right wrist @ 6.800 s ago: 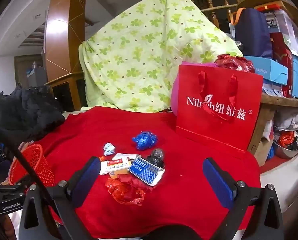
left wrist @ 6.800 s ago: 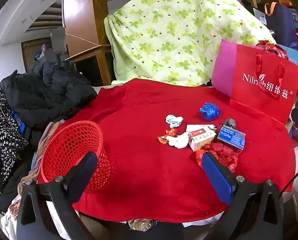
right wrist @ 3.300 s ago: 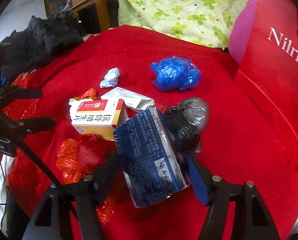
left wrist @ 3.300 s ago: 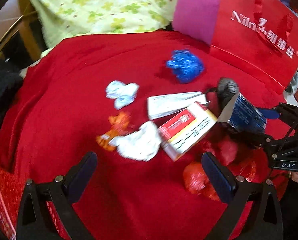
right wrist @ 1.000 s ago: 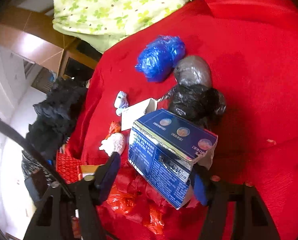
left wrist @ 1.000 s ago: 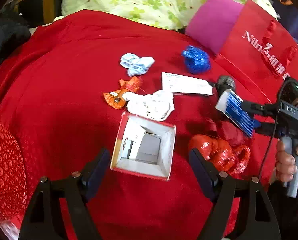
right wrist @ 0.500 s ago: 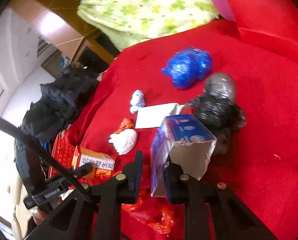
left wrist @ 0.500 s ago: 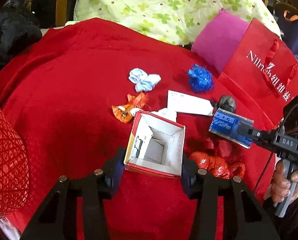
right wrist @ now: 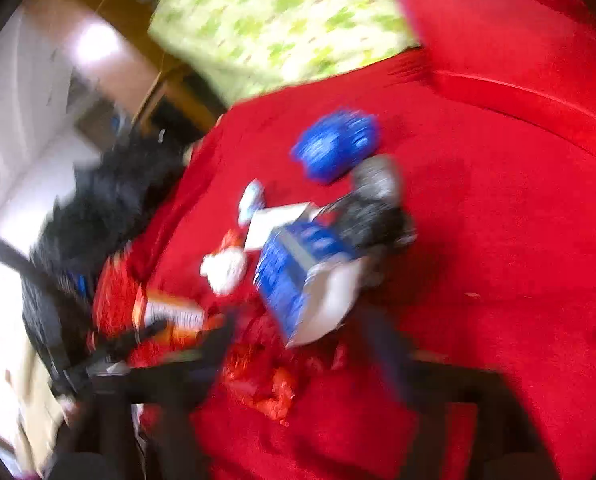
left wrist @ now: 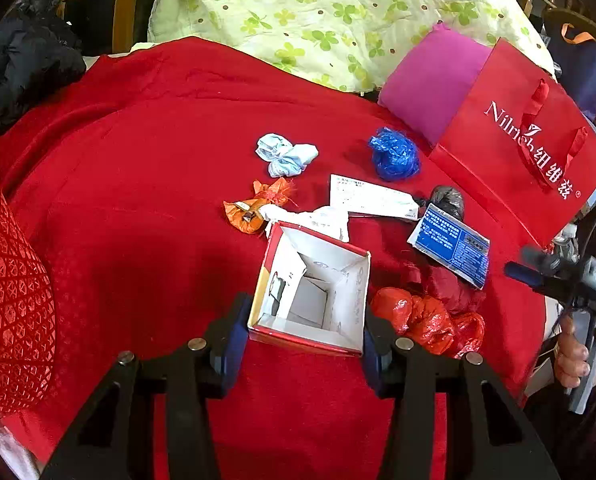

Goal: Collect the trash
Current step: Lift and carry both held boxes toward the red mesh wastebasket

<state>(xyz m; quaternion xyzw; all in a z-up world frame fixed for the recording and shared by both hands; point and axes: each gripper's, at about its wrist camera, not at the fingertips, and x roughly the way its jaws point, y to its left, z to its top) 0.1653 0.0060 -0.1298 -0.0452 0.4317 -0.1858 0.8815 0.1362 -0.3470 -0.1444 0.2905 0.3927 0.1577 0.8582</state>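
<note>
Red cloth point(left wrist: 145, 208) covers the whole table I am working over. My left gripper point(left wrist: 304, 332) is clamped on the open red-and-white box point(left wrist: 310, 288), lifted with its mouth toward the camera. At 3 o'clock from it the blue box point(left wrist: 452, 244) lies on the cloth; my right gripper point(right wrist: 298, 344) has just been opening, nothing between its jaws now, so I judge that box was dropped. The red basket point(left wrist: 9, 280) waits at 9 o'clock; I reckon 1 piece is ready to go in.
</note>
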